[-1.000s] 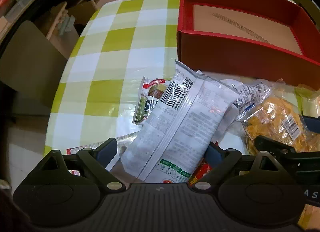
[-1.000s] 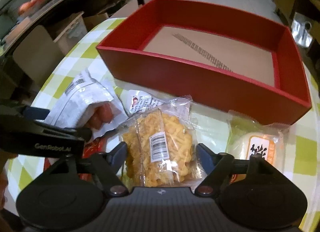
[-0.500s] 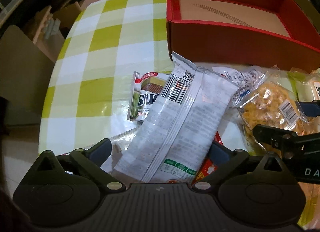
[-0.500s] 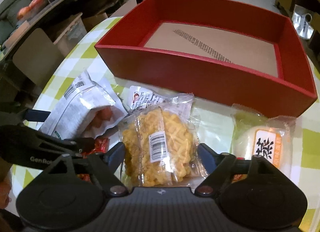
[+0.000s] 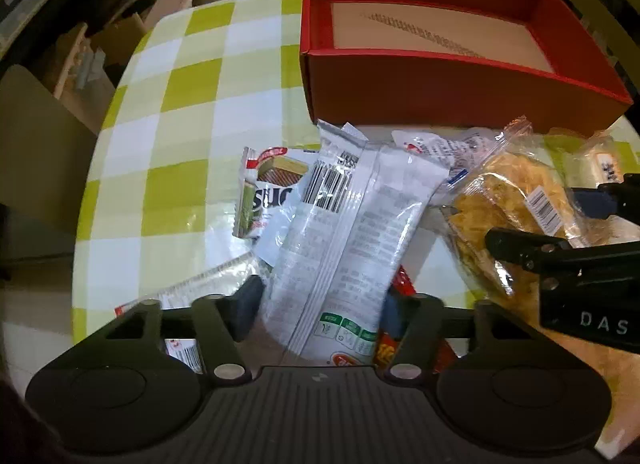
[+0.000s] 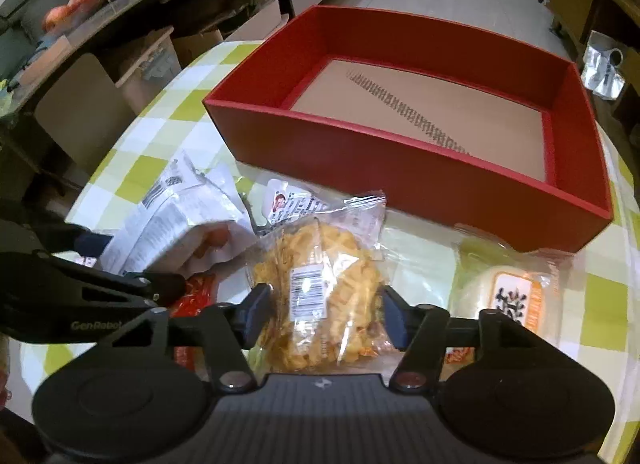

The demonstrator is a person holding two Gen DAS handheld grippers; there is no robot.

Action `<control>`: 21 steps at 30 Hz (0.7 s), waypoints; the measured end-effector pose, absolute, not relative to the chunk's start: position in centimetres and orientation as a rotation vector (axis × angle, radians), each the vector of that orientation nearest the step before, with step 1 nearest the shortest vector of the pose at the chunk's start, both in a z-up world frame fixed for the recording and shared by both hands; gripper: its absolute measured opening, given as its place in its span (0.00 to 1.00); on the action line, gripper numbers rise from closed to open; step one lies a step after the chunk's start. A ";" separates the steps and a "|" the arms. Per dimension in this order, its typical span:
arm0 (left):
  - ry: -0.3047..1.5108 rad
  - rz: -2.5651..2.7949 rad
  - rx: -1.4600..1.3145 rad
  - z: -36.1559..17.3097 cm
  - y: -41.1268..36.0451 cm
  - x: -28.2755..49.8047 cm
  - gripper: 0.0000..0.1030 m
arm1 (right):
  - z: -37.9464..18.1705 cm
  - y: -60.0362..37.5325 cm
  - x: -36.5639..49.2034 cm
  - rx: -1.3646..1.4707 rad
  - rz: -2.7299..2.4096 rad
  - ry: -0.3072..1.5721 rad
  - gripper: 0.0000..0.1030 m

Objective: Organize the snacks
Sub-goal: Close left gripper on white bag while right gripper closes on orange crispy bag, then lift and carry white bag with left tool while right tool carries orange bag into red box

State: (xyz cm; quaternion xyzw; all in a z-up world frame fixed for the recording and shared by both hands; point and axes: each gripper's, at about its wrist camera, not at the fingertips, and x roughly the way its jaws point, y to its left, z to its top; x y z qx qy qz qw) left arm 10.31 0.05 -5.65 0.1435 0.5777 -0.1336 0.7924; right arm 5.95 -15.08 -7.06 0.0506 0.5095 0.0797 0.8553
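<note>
Both grippers are working just in front of the red box, which is sitting empty on the checked table. The left gripper has just been closing and is now pinching the long white snack bag across its lower end. The right gripper has likewise been closing and is squeezing the clear bag of yellow crisps. Both packs look light, soft and slippery; the crisps seem likely to crush, so a gentle hold across the middle seems safest. A wafer packet is lying on the side of the white bag away from the crisps, and a pale wrapped cake is resting beside the box's near wall. The box's near wall is standing between the packs and its floor, so both will need lifting over it.
</note>
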 end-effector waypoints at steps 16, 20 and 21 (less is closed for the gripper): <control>1.248 -0.306 0.216 -4.2 0.7 9.9 0.55 | -6.7 -17.4 5.3 0.192 0.150 1.073 0.51; 1.262 -0.301 0.217 -4.6 0.6 9.9 0.55 | -6.8 -17.6 5.6 0.193 0.135 1.087 0.65; 1.267 -0.297 0.217 -4.7 0.7 10.0 0.55 | -6.7 -17.3 5.7 0.152 0.126 1.085 0.67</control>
